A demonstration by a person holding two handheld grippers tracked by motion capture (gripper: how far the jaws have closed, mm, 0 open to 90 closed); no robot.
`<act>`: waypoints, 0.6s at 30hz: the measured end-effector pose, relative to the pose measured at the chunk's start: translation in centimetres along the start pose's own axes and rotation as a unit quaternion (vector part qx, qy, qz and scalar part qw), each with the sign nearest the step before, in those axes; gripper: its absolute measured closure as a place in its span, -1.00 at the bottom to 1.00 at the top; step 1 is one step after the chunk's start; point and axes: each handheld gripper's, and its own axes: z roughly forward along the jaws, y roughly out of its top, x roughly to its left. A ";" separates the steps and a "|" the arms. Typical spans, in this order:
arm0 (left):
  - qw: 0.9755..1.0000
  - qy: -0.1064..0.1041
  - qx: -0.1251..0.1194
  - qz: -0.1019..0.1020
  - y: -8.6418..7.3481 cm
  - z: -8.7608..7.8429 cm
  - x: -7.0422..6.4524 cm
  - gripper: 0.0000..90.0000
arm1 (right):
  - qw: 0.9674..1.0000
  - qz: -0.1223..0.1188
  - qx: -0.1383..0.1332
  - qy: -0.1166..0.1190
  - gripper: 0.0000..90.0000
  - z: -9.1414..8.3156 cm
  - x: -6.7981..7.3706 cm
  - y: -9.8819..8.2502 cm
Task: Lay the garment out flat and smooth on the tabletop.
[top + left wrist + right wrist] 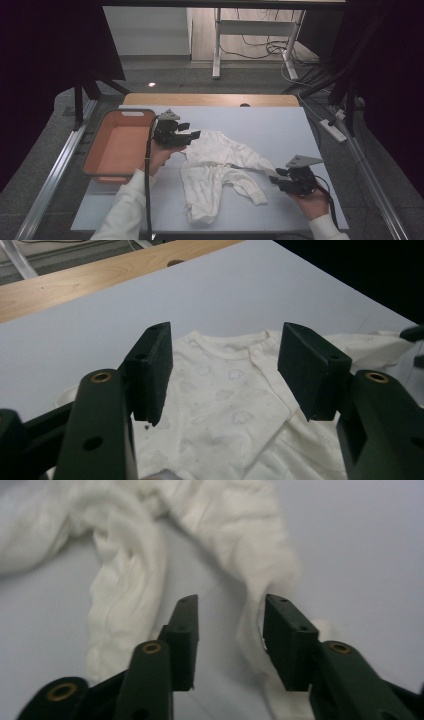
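A white baby garment (215, 155) lies crumpled on the pale table (280, 125), its two legs trailing toward the front edge. In the left gripper view its neckline and faint printed chest (225, 390) lie flat. My left gripper (192, 135) hovers at the garment's upper left corner; its jaws (225, 355) stand wide apart with nothing pressed between them. At the garment's right end, my right gripper (275, 175) is by a stretched-out sleeve. Its jaws (230, 615) are apart, bare table shows between them, and the sleeve cloth (255, 580) runs along the right jaw's inner face.
An orange basin (95, 150) with a grey rim stands at the table's left side, beside my left hand. A wooden strip (210, 99) runs along the table's far edge. Floor with cables and a desk frame lies beyond.
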 end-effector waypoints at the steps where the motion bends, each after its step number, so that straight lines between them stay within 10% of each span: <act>1: 1.000 0.000 -0.001 0.000 0.0 0.0 0.0 -0.13 | 1.000 0.016 -0.016 -0.008 0.20 -0.6 -0.6 0.1; 8: 1.000 0.002 -0.001 0.000 0.0 -0.1 0.0 -0.13 | 0.995 0.072 -0.049 -0.050 0.13 -2.4 -3.9 -0.6; 18: 1.000 0.005 -0.002 -0.001 0.0 -0.1 0.1 -0.14 | 0.994 0.092 0.002 -0.061 0.11 -0.1 -6.3 -1.7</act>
